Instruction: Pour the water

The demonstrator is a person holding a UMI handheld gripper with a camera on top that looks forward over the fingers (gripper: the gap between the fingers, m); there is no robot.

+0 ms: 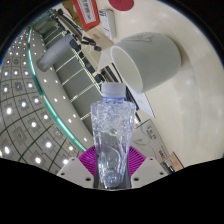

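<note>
My gripper [112, 162] is shut on a clear plastic water bottle [112, 130], with a magenta pad [88, 158] pressed on each side of its ribbed body. The bottle points away from me, and its pale cap end [117, 91] reaches the near rim of a white cup [150, 55]. That cup sits just beyond the fingers on a cream tabletop [190, 110]. The whole view is strongly tilted. I cannot tell whether water is flowing or whether the cap is on.
A ceiling with rows of small lights [25, 100] fills the side left of the bottle. Beyond it stand rows of desks or shelving [75, 60]. A red and white box [88, 10] lies on the table past the cup.
</note>
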